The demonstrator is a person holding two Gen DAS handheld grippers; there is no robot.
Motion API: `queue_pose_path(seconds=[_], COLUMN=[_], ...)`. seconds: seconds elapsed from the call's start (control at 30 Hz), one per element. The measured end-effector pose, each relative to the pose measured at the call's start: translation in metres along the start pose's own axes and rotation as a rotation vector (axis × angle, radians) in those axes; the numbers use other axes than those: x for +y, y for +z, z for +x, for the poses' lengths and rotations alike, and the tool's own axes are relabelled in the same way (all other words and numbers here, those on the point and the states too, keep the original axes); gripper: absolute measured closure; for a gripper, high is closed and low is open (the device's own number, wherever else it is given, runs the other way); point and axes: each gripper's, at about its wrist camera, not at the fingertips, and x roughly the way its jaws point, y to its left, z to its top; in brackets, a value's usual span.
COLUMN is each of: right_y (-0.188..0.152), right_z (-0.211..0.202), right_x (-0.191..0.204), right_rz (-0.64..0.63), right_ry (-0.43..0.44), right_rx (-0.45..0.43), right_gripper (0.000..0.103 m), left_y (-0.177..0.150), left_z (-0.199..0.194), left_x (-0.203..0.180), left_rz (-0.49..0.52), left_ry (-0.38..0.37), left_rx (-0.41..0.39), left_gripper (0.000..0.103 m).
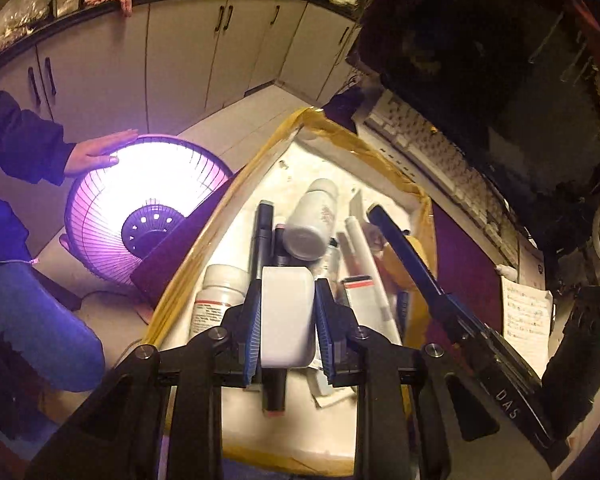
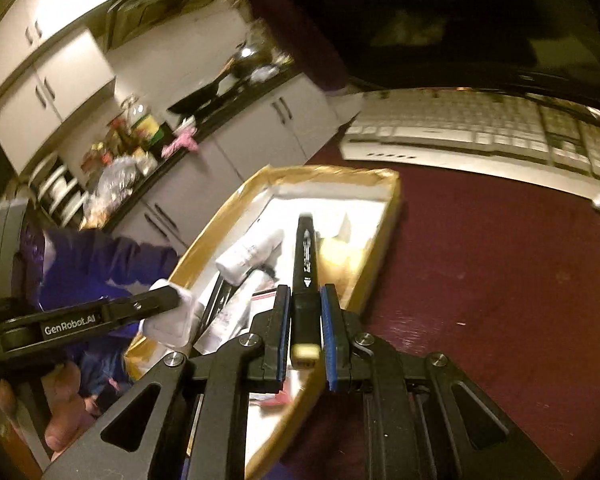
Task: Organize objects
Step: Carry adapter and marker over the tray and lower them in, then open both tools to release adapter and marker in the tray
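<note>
The left hand-held gripper clamps a white case (its lower end hidden), the right hand-held gripper a black marker.

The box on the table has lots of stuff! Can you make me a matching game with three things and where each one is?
Things:
1. white block
2. black marker
3. white bottle

Places:
A. lying in the box
B. between the left gripper's jaws
C. between the right gripper's jaws

Pairs: 1-B, 2-C, 3-A
</note>
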Motion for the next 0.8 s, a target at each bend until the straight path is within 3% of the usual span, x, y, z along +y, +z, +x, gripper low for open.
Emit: queue_pose_path(seconds=[0.27,0.43,0.5,0.53,0.57,0.67,0.8], right_y=[-0.003,-0.007,-0.008,-0.008,-0.008,-0.010,-0.013], right_z=[0.025,0.033,0.033,0.032,0.030,0.016,-0.002], right_x=[0.007,0.010,0.013,0.014,0.015,0.013,0.009], right_rz=[-0.024,-0.034,-0.029,-0.029,-0.029,-0.023,-0.017], right_ry=[-0.028,-0.048,-0.071,-0.069,-0.066,-0.054,-0.072], right_rx=[0.065,0.090,0.092,0.092,0.092,0.071,0.048], right_gripper=[0.090,0.089,0.089,0.087,0.086,0.076,0.068], left_y=[0.005,-0.004,-0.011,-0.013,-0.017,-0.024,-0.028], left_z=[0.016,0.014,0.010,0.008,0.003,-0.004,-0.002], left_x=[0.000,-0.017,-0.024,-0.026,-0.029,-0.034,-0.027], left_rz=[0.004,0.091,0.136,0.151,0.180,0.237,0.171], left_ry=[-0.001,0.077,0.120,0.123,0.123,0.159,0.116], left_rx=[0.034,-0.050,-0.085,-0.097,-0.118,-0.140,-0.113], left_gripper=[0.081,0.079,0.064,0.049,0.040,0.034,0.034])
